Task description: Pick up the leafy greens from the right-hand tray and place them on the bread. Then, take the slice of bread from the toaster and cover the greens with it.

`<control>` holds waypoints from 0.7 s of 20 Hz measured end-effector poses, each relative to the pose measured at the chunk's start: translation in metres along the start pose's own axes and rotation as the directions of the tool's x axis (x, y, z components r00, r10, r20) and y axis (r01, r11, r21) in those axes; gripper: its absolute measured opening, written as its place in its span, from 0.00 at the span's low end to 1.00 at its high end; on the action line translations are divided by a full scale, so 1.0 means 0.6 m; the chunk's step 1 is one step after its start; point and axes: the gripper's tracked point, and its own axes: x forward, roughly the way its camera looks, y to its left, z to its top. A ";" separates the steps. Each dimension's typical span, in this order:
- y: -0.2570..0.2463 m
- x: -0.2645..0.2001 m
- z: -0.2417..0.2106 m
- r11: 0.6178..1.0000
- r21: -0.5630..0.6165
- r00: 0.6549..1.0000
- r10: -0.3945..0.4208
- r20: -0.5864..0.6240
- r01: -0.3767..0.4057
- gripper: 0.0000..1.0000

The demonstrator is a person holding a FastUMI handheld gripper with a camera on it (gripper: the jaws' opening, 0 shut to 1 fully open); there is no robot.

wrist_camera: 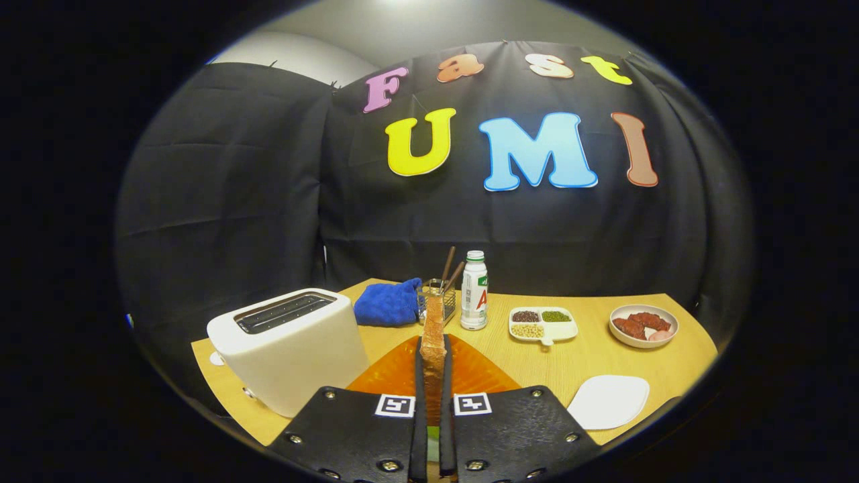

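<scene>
The gripper (433,376) is pinching the toast slice (433,342) upright above the orange plate (480,372), right of the toaster (288,345); next, probably lowering it flat over greens.

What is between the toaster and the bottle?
In the gripper view, a blue mitt and a wire holder with sticks sit between the toaster and the bottle. Nearer, the gripper pinches a bread slice upright.

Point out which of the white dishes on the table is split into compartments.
The divided tray beside the bottle: it holds beans in separate sections. The round bowl holds meat; the white plate is flat.
</scene>
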 end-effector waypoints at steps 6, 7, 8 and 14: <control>0.010 0.022 -0.042 0.976 0.202 0.995 0.094 -0.018 -0.088 0.07; 0.019 0.027 -0.052 0.962 0.250 0.991 0.125 -0.035 -0.113 0.07; 0.017 0.032 -0.060 0.949 0.293 0.989 0.139 -0.045 -0.120 0.07; -0.030 0.051 -0.105 0.943 0.331 0.994 0.065 -0.087 -0.032 0.07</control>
